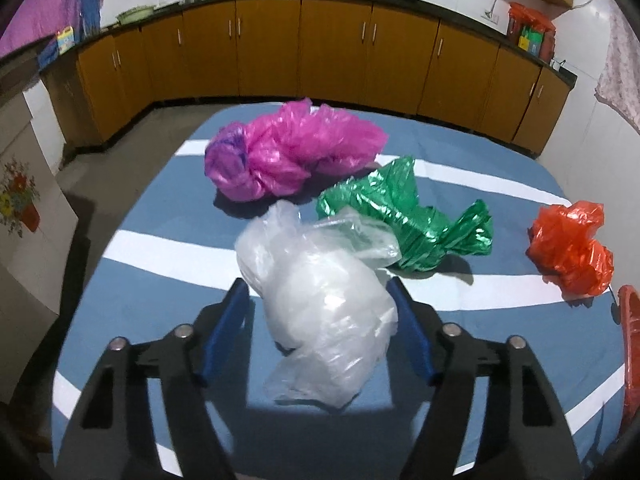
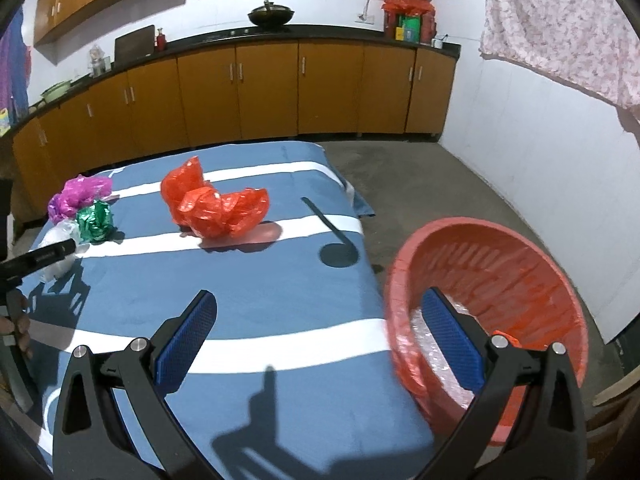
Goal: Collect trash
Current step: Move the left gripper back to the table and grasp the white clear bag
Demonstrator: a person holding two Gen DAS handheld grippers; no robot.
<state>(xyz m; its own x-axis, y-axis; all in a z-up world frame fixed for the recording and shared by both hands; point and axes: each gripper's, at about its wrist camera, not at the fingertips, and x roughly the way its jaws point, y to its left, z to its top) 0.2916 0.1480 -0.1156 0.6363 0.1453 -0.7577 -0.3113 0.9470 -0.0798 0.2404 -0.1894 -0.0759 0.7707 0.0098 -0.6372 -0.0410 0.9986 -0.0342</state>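
Four crumpled plastic bags lie on a blue-and-white striped cloth (image 1: 152, 292): clear (image 1: 320, 304), green (image 1: 404, 216), pink (image 1: 288, 152), red (image 1: 572, 248). My left gripper (image 1: 318, 288) is open, its blue pads on either side of the clear bag, not pressing it. In the right wrist view my right gripper (image 2: 316, 320) is open and empty near the cloth's right edge. The red bag (image 2: 216, 208) lies ahead of it. A red basket (image 2: 500, 280) stands at the right, with clear plastic inside.
Brown cabinets (image 2: 264, 92) under a dark counter run along the back. A white wall (image 2: 540, 152) stands right of the basket. Grey floor (image 2: 412, 184) lies beyond the cloth. The left gripper (image 2: 48, 256) shows at the left edge of the right wrist view.
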